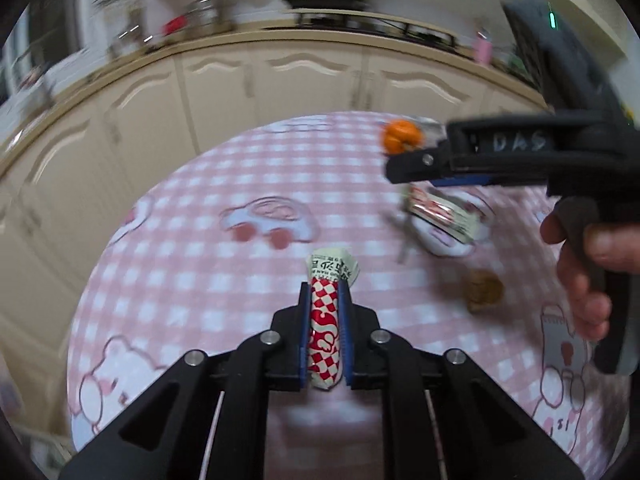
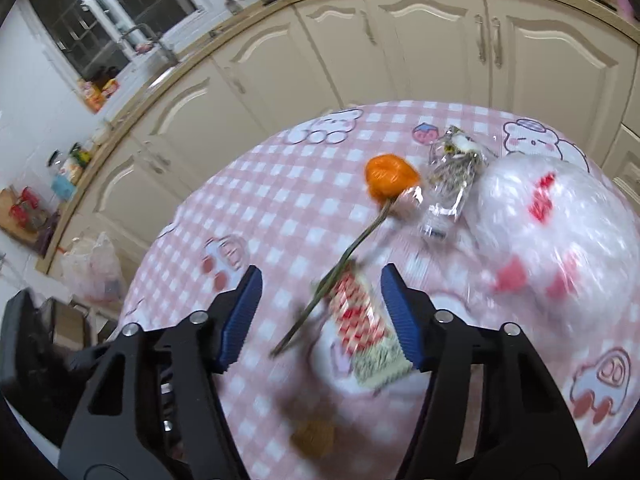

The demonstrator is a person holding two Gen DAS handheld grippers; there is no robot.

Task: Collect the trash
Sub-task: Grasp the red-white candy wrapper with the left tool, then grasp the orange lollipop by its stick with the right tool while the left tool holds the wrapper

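Observation:
My left gripper (image 1: pixel 325 300) is shut on a red-and-white checked snack wrapper (image 1: pixel 326 332) and holds it above the pink checked tablecloth (image 1: pixel 200 240). My right gripper (image 2: pixel 322 276) is open above a second checked wrapper (image 2: pixel 366 328), which lies between its fingers beside an orange flower (image 2: pixel 390 180) with a long stem. The right gripper also shows in the left wrist view (image 1: pixel 404 168), above that second wrapper (image 1: pixel 440 212). A clear crinkled wrapper (image 2: pixel 452 176) lies behind the flower. A brown crumpled scrap (image 2: pixel 312 438) lies near the front.
A white plastic bag (image 2: pixel 560 216) with red print sits on the table's right side. Cream kitchen cabinets (image 2: pixel 400 40) run behind the table. A plastic bag (image 2: pixel 94 268) stands on the floor at the left.

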